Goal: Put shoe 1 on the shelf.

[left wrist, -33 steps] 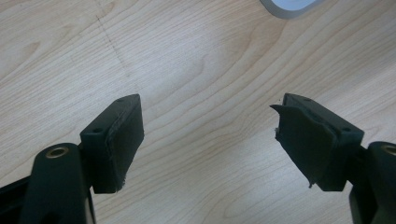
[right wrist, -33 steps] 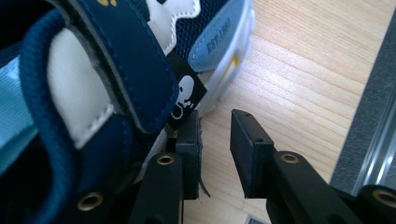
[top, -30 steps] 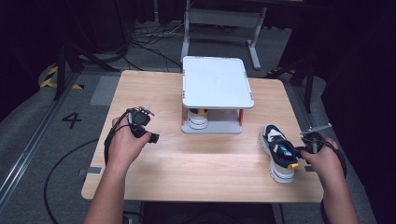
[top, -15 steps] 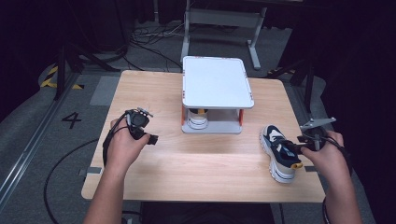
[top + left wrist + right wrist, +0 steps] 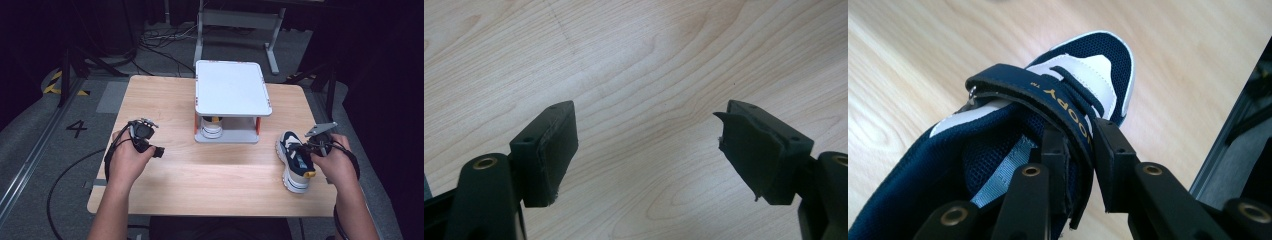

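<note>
A navy and white child's shoe (image 5: 294, 160) with a yellow heel tab lies on the right side of the wooden table (image 5: 220, 170). My right gripper (image 5: 309, 148) is shut on the side wall of the shoe (image 5: 1013, 145) at its opening, just by the navy strap (image 5: 1048, 95) with gold letters. My left gripper (image 5: 150, 148) rests over the left part of the table, open, with only bare wood between its fingers (image 5: 549, 150). A second shoe (image 5: 212, 127) sits under the white shelf stand (image 5: 231, 90), partly hidden.
The white shelf stand on short red legs stands at the table's centre back. Cables (image 5: 165, 45) and a metal frame (image 5: 235, 25) lie on the floor beyond the table. The right table edge is close to the shoe.
My right hand and gripper have shifted a little on the shoe, which has turned slightly. The left gripper has barely moved.
</note>
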